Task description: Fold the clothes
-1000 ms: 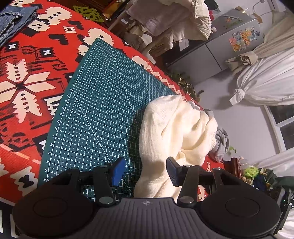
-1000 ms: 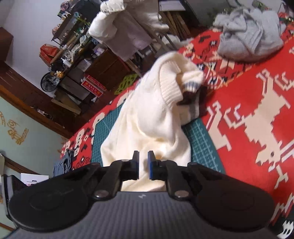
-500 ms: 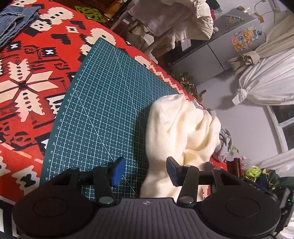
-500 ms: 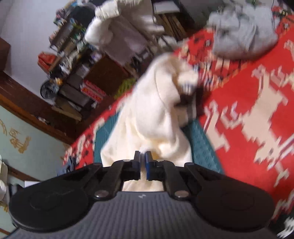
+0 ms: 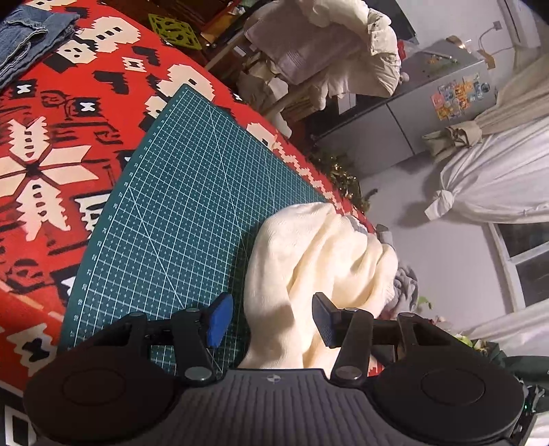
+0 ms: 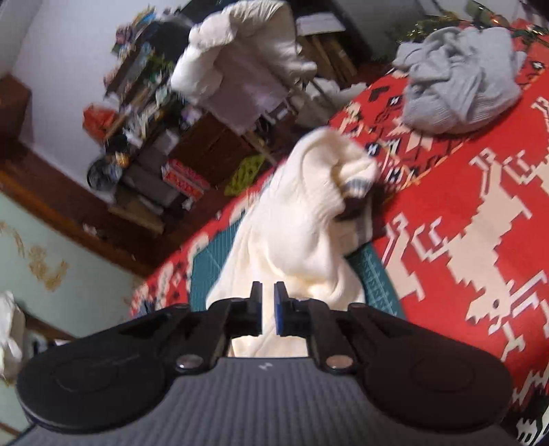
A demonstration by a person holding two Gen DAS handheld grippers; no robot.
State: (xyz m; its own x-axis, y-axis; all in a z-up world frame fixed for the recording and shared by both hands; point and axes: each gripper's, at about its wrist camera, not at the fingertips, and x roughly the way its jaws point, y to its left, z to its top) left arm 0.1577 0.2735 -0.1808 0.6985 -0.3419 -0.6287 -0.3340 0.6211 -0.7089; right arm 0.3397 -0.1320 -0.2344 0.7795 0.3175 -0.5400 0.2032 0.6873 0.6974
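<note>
Red patterned cloth (image 5: 51,144) covers our table, with one green cutting mat (image 5: 178,219) on it. We count one cream sweater (image 5: 322,260) bunched on the mat's right part, its lower edge hidden behind both grippers. One grey garment (image 6: 456,79) lies well apart, and folded jeans (image 5: 27,31) are cut off at the corner. Our left gripper (image 5: 271,317) is spread wide over the sweater's edge, gripping nothing. Our right gripper (image 6: 267,307) is narrow; the blurred view leaves us unable to tell whether it pinches fabric.
</note>
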